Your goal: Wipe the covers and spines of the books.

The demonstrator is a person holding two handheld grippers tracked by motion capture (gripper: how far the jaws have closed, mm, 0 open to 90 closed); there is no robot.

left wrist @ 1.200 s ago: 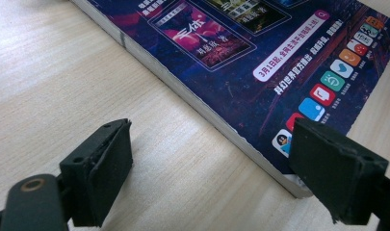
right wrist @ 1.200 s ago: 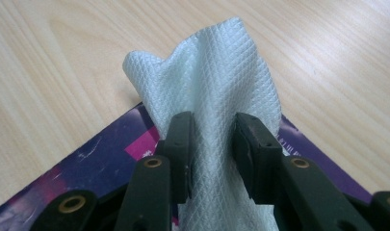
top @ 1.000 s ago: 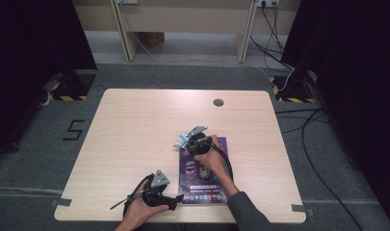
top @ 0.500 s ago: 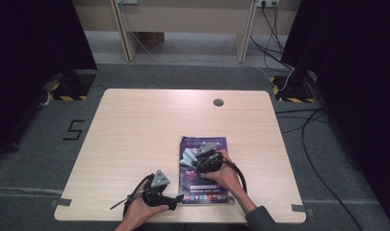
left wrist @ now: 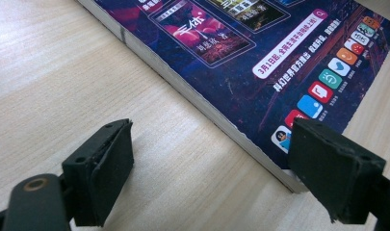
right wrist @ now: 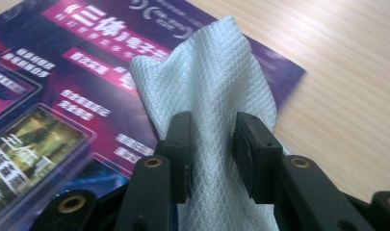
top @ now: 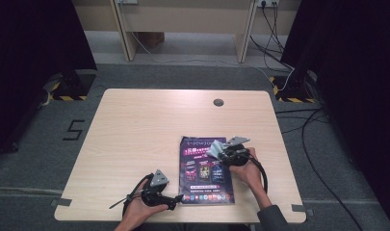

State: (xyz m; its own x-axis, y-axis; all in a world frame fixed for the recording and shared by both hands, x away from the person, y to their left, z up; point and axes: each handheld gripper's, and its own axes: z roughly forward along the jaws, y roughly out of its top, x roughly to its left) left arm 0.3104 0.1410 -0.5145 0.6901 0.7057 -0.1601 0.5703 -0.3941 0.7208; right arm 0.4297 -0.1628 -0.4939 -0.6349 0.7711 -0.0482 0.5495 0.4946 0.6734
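Right gripper view shows right tongs (right wrist: 212, 144) pinching white cloth (right wrist: 207, 82) over magazine (right wrist: 62, 72); left tongs (left wrist: 212, 168) gape empty.

1. This looks like a lab or recording room set up for data collection, not a home.
2. A bare, pale wooden worktop with rounded corners (top: 135, 125) stands alone on grey carpet floor (top: 337, 192), with a round grey cable port (top: 218, 102) at its far edge, well beyond the jaws.
3. Black curtains (top: 33, 43) close off both sides.
4. Yellow-and-black hazard-striped tape (top: 67, 97) marks the floor, and a black taped numeral "5" (top: 73, 130) lies left of the worktop.
5. Loose black cables (top: 322, 139) trail to wall sockets behind.
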